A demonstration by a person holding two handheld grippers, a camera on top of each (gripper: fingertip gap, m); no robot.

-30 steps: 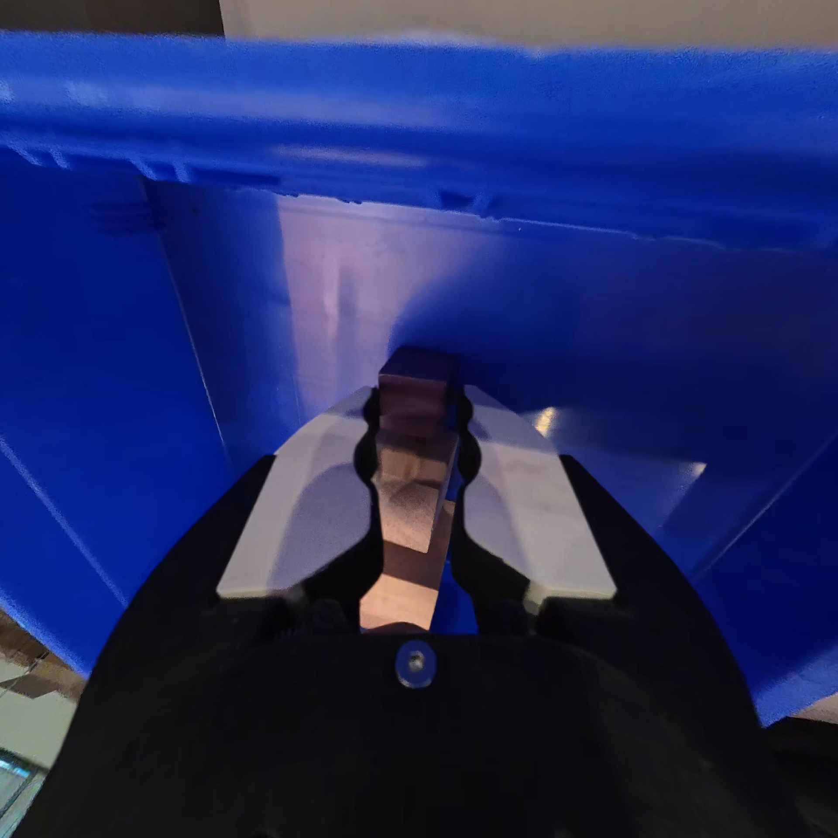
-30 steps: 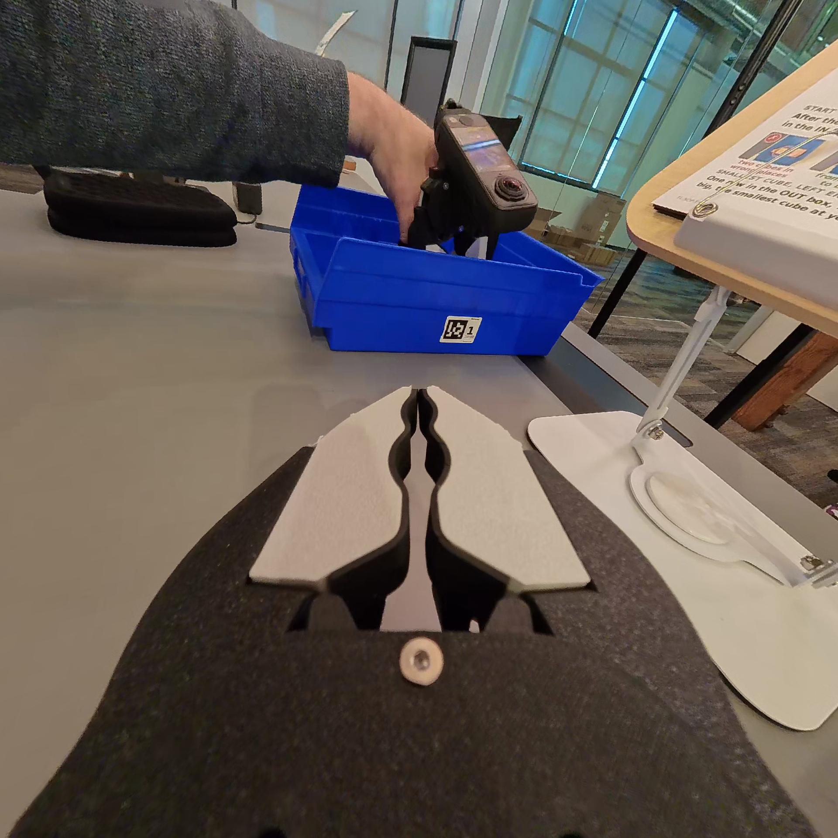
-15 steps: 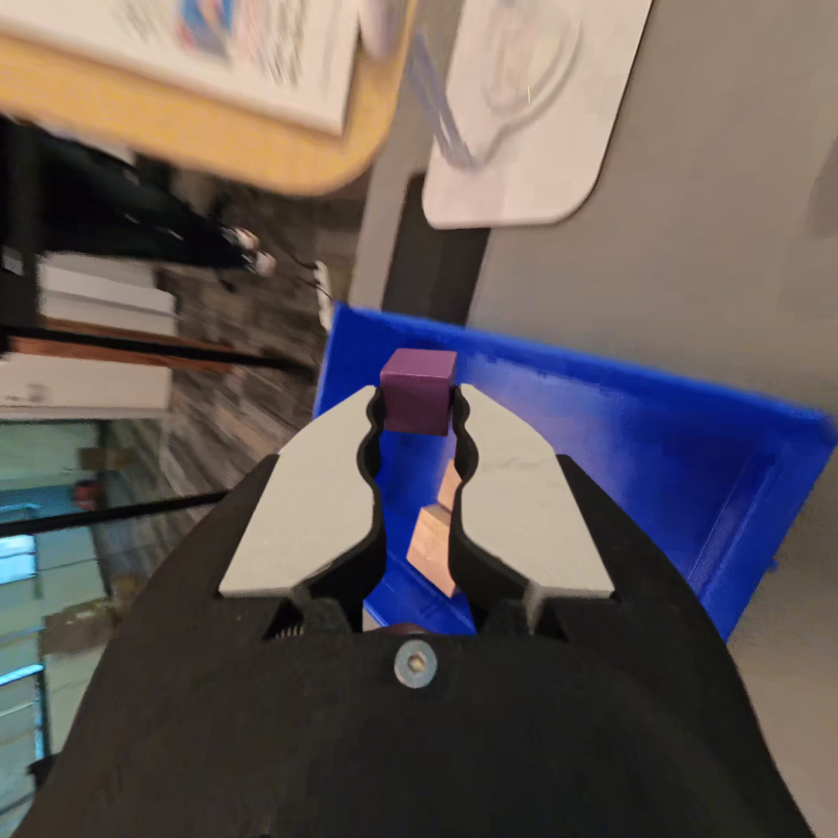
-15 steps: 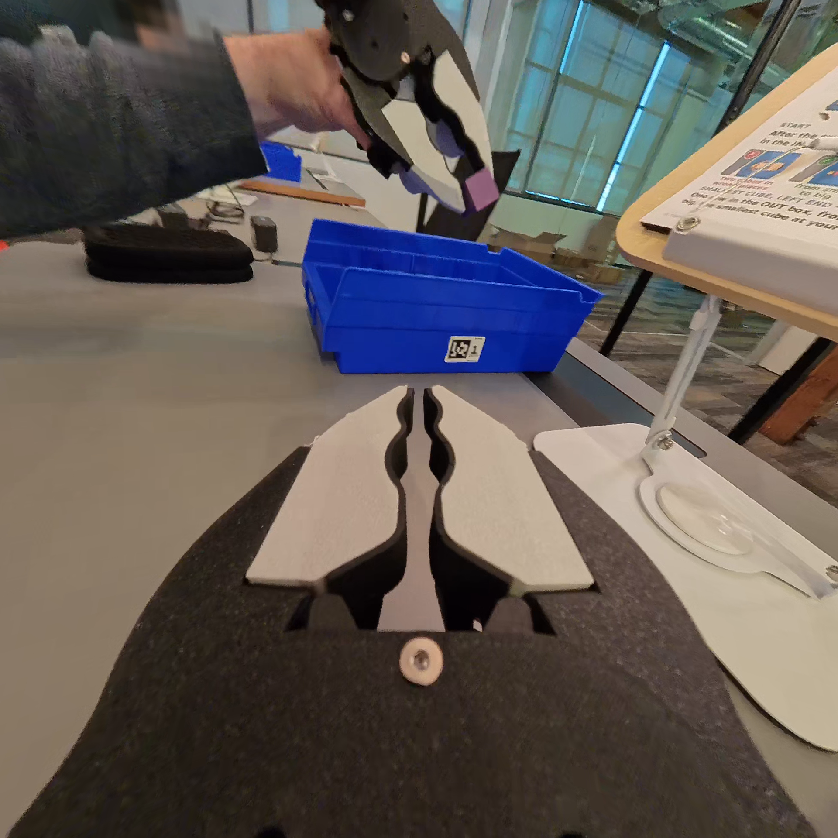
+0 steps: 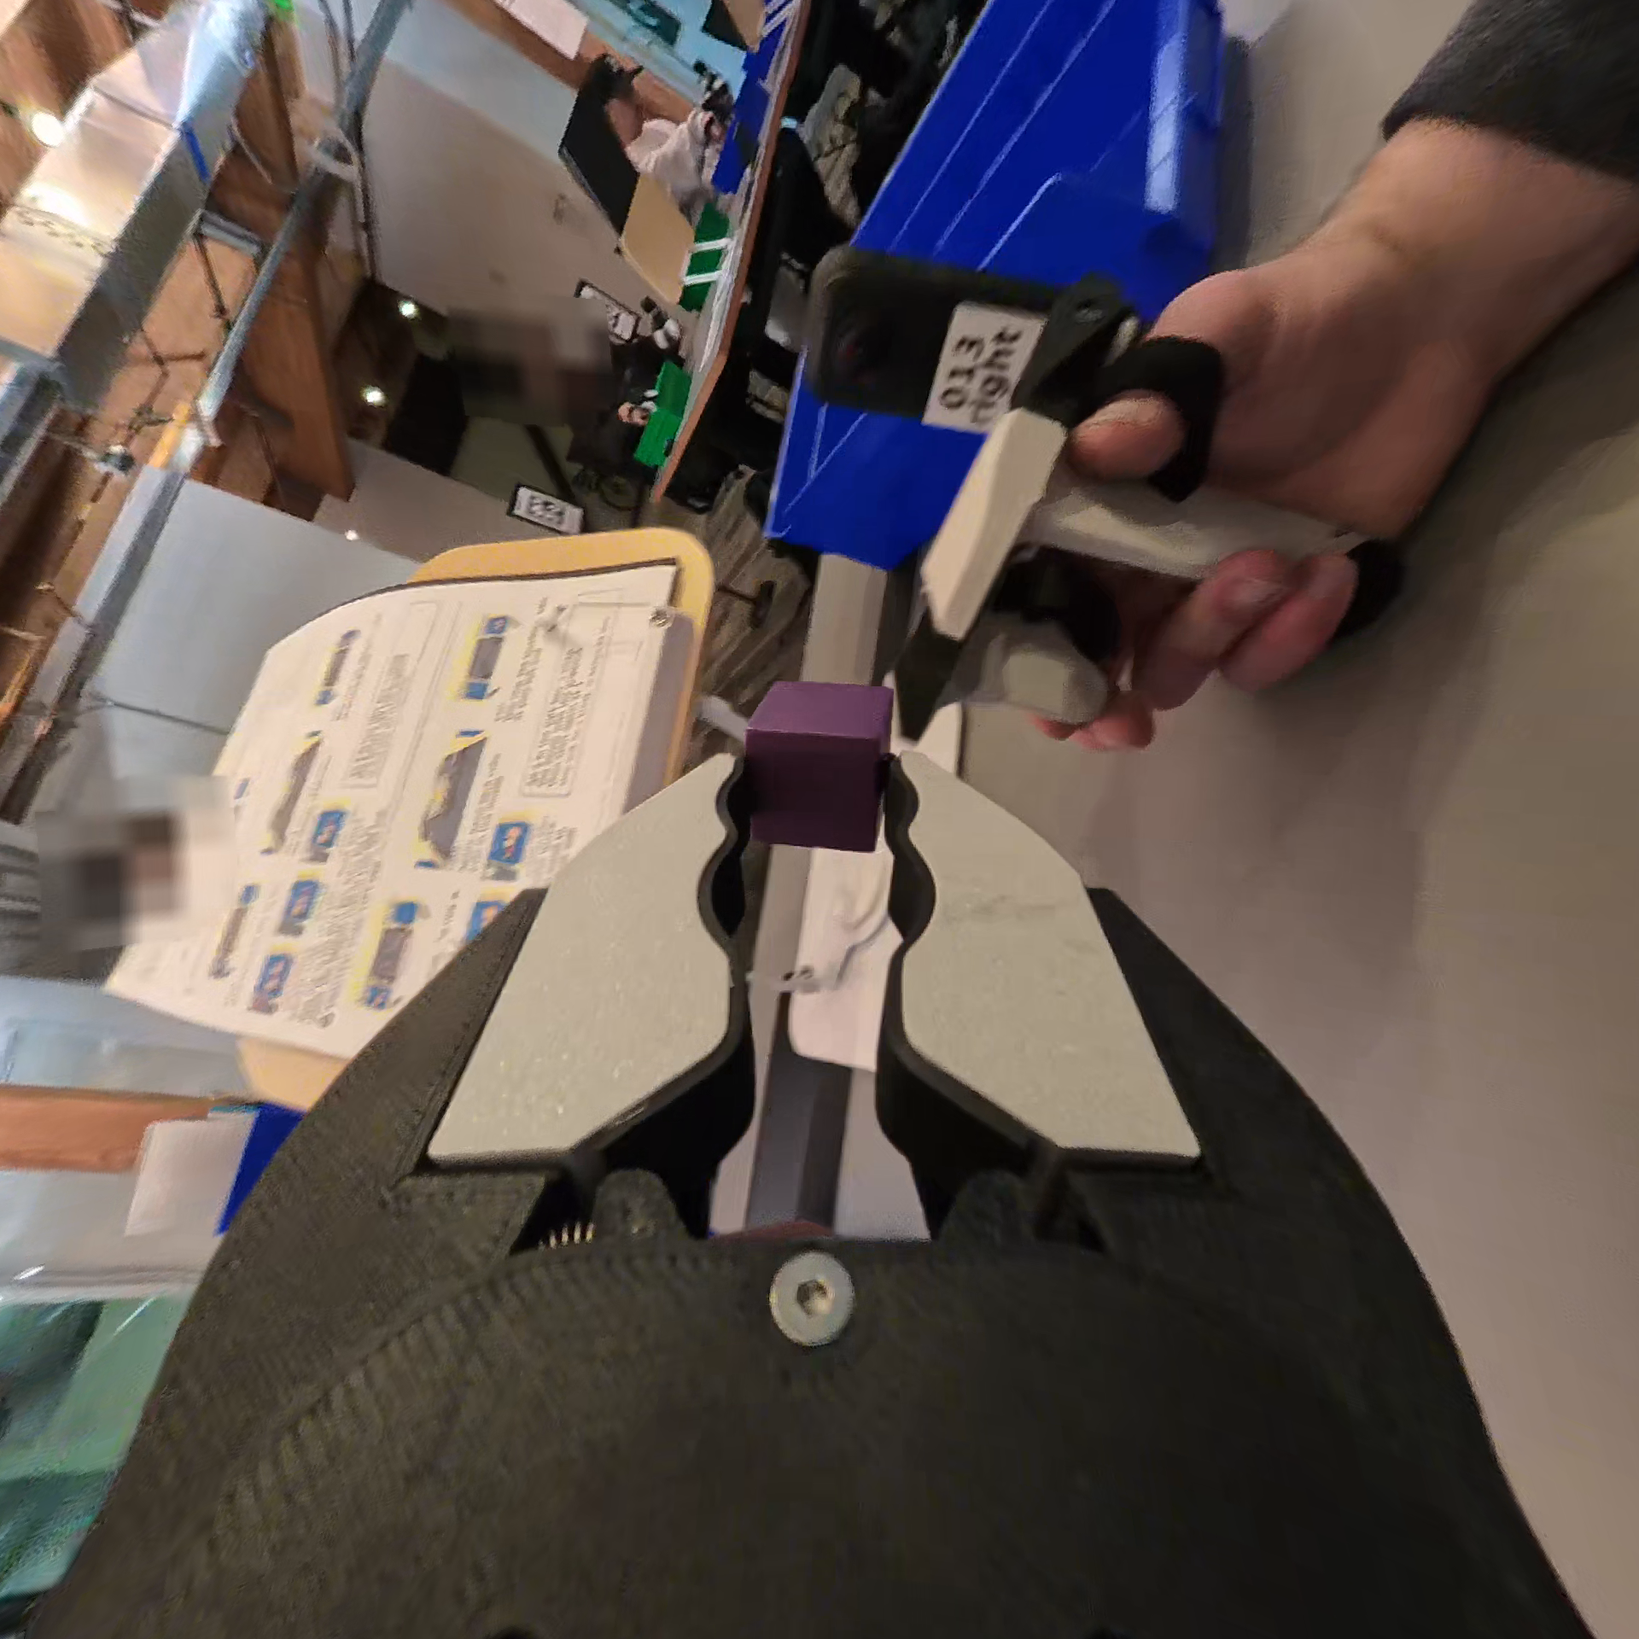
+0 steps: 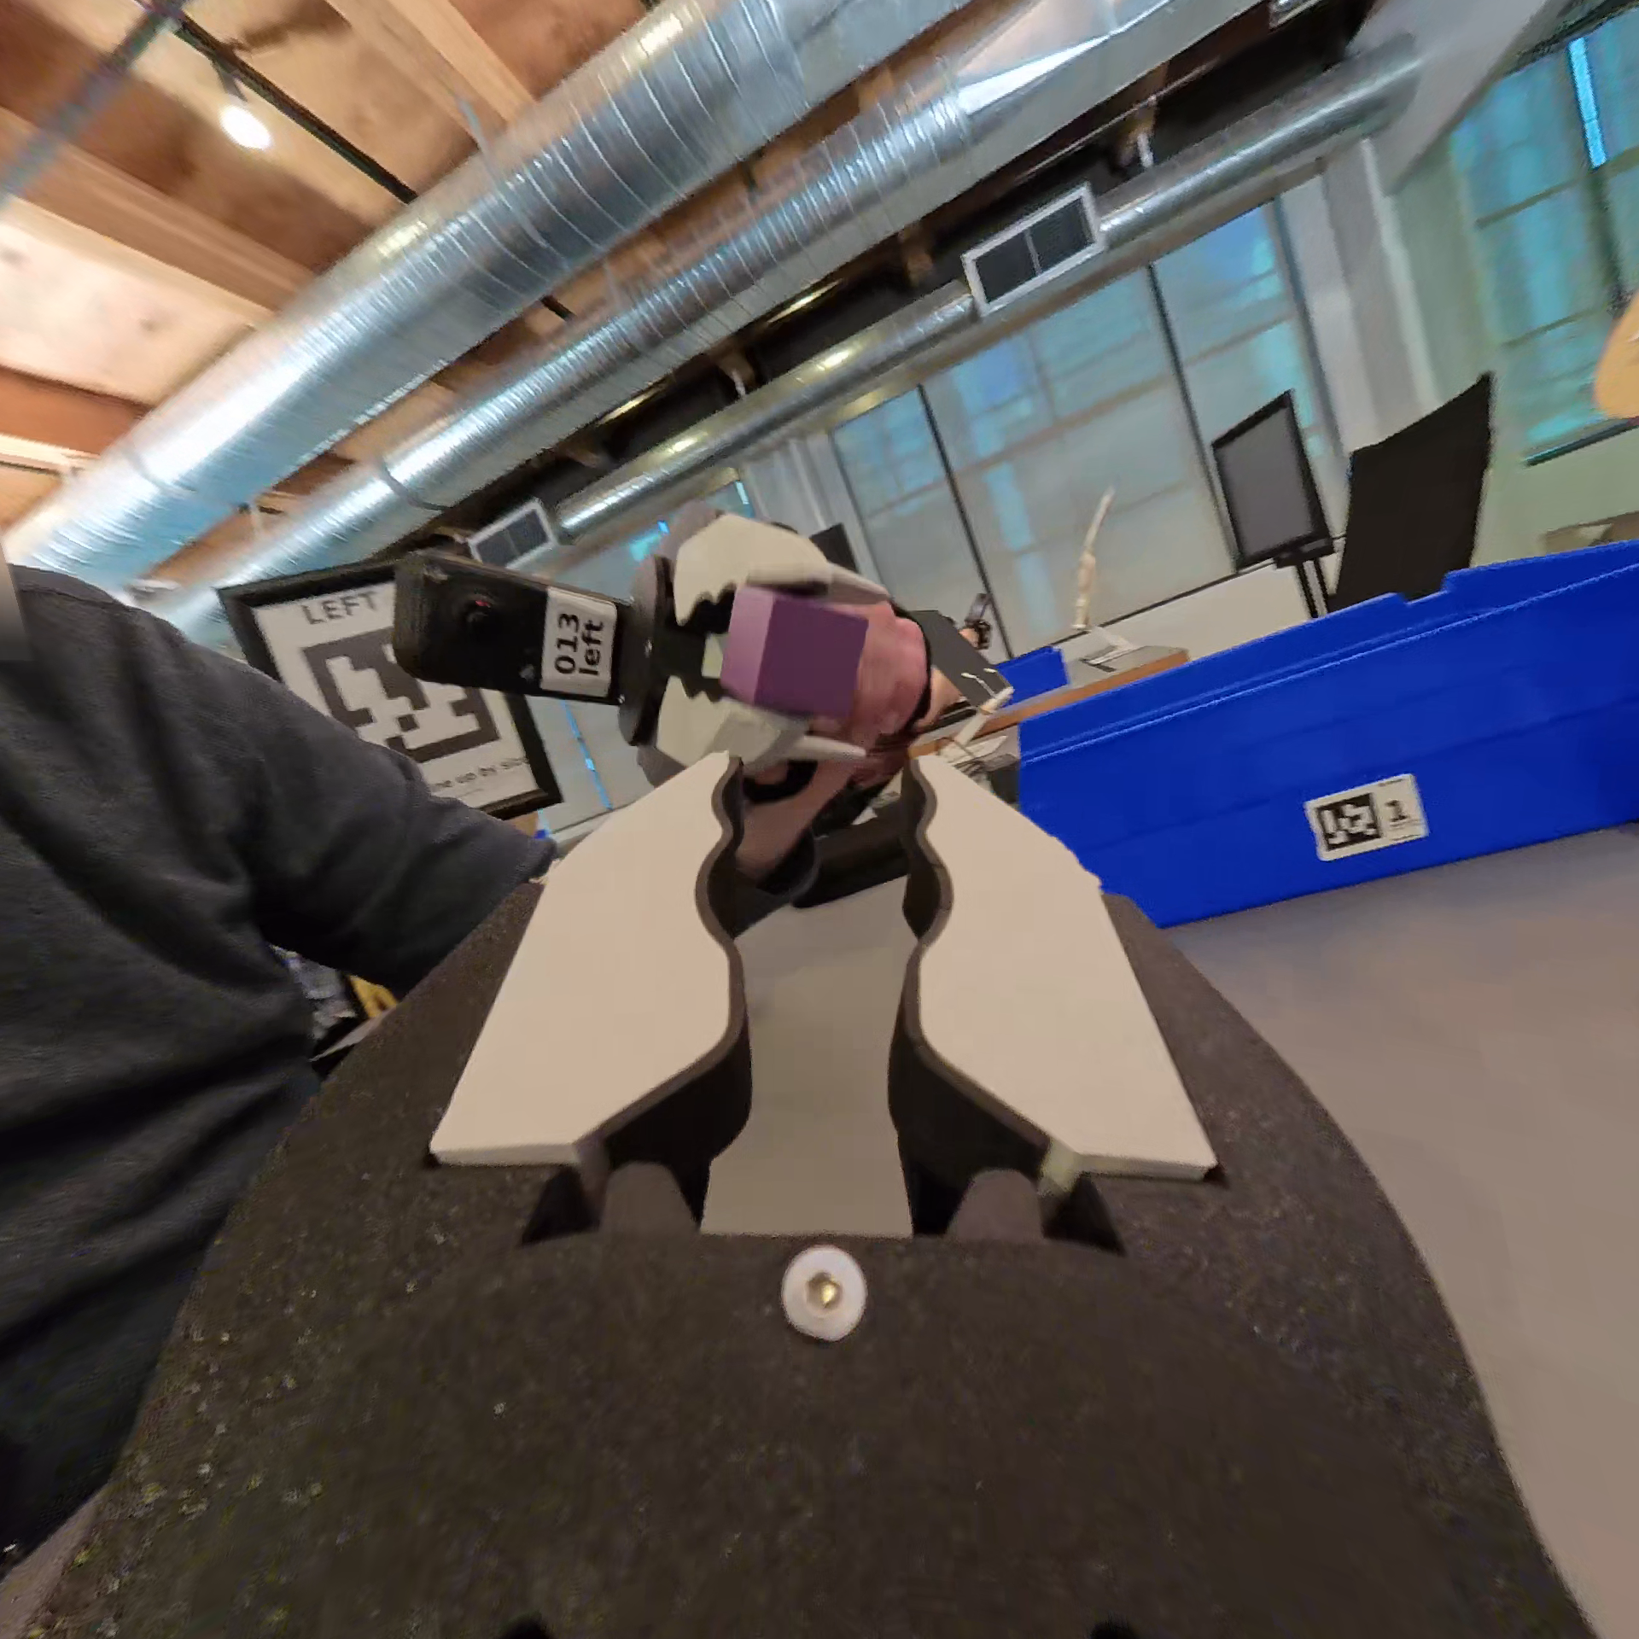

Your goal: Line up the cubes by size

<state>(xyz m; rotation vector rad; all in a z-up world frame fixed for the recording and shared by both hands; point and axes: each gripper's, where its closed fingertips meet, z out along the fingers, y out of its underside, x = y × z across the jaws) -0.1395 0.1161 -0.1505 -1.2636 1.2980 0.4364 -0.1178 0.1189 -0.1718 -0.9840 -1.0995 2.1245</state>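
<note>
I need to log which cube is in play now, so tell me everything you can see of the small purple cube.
The small purple cube is a matte, solid-coloured block with crisp edges and plain faces, dark violet in shade and paler where lit. It is lifted clear of the grey table, clamped at the tips of the left gripper, whose grey fingers press on two opposite sides. About half of it juts past the fingertips. The open right gripper faces it without touching.

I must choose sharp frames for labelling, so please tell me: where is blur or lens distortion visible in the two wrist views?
Left wrist view: the purple cube in the left gripper is sharp; the instruction sheet and the right gripper are smeared. Right wrist view: the ceiling ducts bend from the wide lens, and the blue bin is slightly soft.
</note>
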